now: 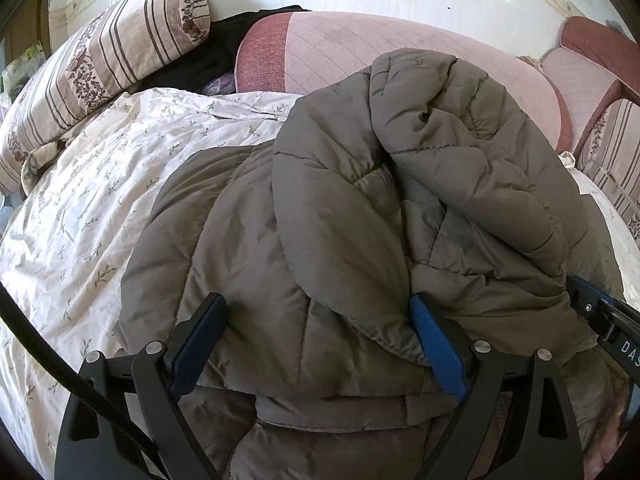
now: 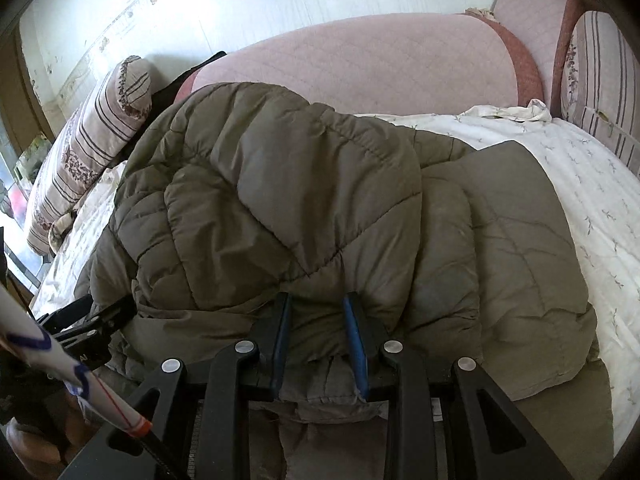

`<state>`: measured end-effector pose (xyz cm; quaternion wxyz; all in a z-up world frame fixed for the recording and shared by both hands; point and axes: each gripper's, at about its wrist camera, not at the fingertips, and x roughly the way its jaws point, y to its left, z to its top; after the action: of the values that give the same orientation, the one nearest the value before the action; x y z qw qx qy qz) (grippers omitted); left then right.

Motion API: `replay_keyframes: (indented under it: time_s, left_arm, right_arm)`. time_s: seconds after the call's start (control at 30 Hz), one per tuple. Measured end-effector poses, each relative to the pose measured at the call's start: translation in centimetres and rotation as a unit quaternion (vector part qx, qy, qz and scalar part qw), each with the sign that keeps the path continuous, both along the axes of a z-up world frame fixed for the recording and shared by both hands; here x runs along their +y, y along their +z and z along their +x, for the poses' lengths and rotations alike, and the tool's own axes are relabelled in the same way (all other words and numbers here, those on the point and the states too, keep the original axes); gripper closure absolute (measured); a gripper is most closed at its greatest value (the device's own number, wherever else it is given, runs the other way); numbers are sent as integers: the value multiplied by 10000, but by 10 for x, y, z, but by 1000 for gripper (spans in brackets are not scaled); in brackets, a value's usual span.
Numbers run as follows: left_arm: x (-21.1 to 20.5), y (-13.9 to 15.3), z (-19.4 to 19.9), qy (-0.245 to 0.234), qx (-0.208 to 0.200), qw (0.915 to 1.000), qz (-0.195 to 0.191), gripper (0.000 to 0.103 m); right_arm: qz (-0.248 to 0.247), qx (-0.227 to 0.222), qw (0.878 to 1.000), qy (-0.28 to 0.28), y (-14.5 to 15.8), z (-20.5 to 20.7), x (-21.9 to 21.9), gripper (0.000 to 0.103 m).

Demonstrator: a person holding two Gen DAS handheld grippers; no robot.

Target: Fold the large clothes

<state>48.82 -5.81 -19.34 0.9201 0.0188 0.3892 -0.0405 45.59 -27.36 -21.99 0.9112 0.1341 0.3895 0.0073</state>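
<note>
The olive-brown quilted jacket [image 1: 360, 200] lies in a bulky heap on the bed, directly in front of both grippers, resting on the white bedsheet with small leaf print [image 1: 100, 200]. In the right wrist view the same jacket [image 2: 280, 184] fills the middle, and its long axis seems to run from the near edge of the bed toward the pink padded headboard [image 2: 360, 64], with one thick part folded over the flat part below.

The left gripper [image 1: 320, 340] has its jaws spread wide; they stand on either side of a broad section of the jacket near its lower edge, and I cannot tell whether the blue pads really press the cloth or only stand beside it. The right gripper [image 2: 318, 336] has its jaws narrow, and a fold of the near hem is pinched between its blue pads. So the right one already has the cloth, and the left one is just beside it, at about the same near edge.

I judge that the coming move turns on this near hem: it lies close under both tools, and the free bulk lies away from them, toward the headboard.

The fabric is matte, soft and puffy, with stitched diamond channels, so it should be springy. A striped floral pillow [image 1: 100, 60] leans at the far left.
</note>
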Motion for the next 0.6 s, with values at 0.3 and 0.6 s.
replay_keyframes:
  time_s: [0.3, 0.6]
  left_arm:
    - [-2, -3, 1, 11, -34, 9999, 95, 11]
    - [-3, -4, -1, 52, -26, 9999, 152, 8]
  right_arm:
    - [-108, 4, 9999, 10, -2, 0, 3, 73]
    - [-245, 22, 9997, -2, -3, 1, 8, 73]
